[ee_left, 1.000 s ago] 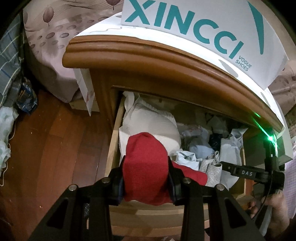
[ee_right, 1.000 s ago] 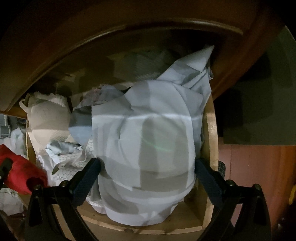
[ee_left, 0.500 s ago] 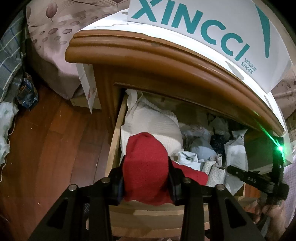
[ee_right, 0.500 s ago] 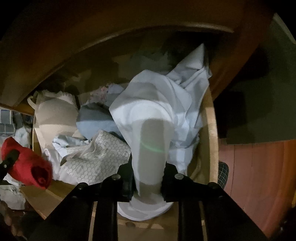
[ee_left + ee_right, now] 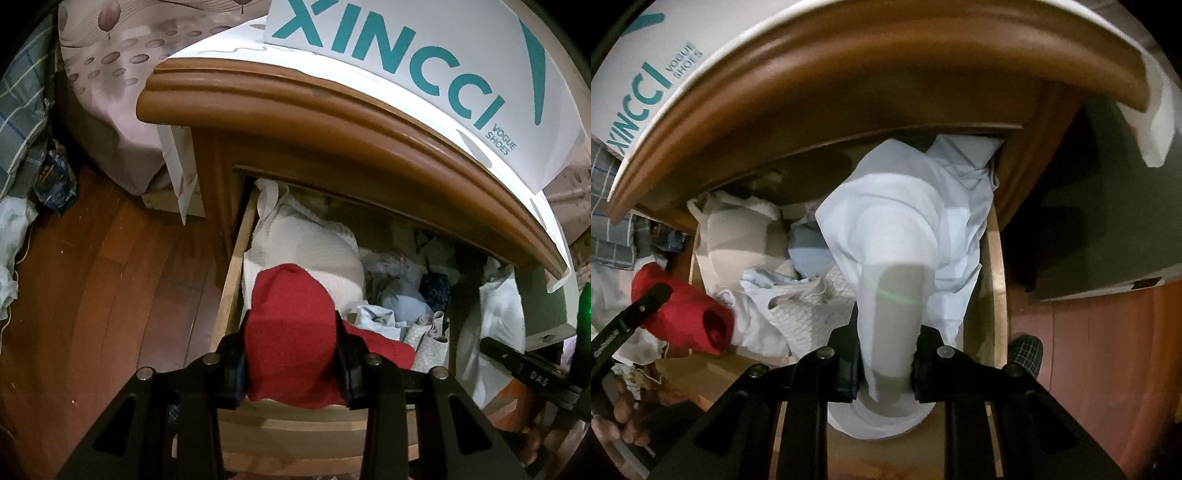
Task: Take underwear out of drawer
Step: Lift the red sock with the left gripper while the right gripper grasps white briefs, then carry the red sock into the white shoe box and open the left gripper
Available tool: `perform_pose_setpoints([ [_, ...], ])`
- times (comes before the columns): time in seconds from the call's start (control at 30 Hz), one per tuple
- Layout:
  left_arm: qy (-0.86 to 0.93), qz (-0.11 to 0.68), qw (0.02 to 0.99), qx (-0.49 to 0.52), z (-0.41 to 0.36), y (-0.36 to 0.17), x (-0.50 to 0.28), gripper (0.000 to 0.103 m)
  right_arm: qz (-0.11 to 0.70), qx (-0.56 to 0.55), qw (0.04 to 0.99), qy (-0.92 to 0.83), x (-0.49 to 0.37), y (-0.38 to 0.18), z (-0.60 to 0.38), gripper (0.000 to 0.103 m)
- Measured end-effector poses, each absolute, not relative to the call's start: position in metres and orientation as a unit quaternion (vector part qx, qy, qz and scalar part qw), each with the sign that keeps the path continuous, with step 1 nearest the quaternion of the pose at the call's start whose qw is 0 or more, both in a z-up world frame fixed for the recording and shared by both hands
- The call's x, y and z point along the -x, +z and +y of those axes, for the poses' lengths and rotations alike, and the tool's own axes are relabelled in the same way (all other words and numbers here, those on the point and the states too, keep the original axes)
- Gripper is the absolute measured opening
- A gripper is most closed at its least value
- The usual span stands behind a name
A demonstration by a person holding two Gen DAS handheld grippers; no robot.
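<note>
The open wooden drawer (image 5: 229, 295) of a nightstand is full of crumpled underwear. My left gripper (image 5: 291, 362) is shut on a red garment (image 5: 291, 332), held above the drawer's front left corner; it also shows in the right wrist view (image 5: 690, 310). My right gripper (image 5: 886, 365) is shut on a pale blue-white garment (image 5: 897, 236), lifted over the drawer's right side (image 5: 995, 280); its far end still trails into the drawer. That garment also shows in the left wrist view (image 5: 495, 314).
A white XINCCI shoe box (image 5: 406, 74) sits on the nightstand's overhanging top (image 5: 332, 122). A cream padded piece (image 5: 306, 251) and several light garments (image 5: 399, 299) lie in the drawer. Wooden floor (image 5: 92, 277) and bedding (image 5: 110, 74) are at the left. A slipper (image 5: 1027, 350) is at the right.
My right gripper closed on the pale garment and pulled it up and back out of the drawer. My left gripper, holding the red garment, shifted slightly left and back.
</note>
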State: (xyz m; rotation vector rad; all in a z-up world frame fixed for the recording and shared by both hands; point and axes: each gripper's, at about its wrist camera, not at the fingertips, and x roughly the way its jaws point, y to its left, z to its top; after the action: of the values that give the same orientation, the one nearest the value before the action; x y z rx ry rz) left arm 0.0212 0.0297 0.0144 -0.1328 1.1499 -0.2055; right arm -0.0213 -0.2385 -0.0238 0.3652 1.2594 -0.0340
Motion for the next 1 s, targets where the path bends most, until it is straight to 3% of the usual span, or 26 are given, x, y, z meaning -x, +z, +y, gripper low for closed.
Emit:
perform_pose_setpoints([
  [0.23,-0.101,0.51,0.851,0.07,0.035,0.038,-0.011,0.037,0.575,-0.168,0.801,-0.015,0.031,-0.008,-0.244,0.018],
  [0.47,-0.104,0.452,0.884,0.063,0.043,0.093,0.003,0.037,0.573,-0.174,0.8,-0.019,0.03,-0.015,-0.251,0.018],
  [1.0,-0.139,0.409,0.901,0.031,0.047,0.227,-0.014,0.037,0.552,-0.09,0.828,-0.041,0.031,-0.031,-0.253,0.018],
])
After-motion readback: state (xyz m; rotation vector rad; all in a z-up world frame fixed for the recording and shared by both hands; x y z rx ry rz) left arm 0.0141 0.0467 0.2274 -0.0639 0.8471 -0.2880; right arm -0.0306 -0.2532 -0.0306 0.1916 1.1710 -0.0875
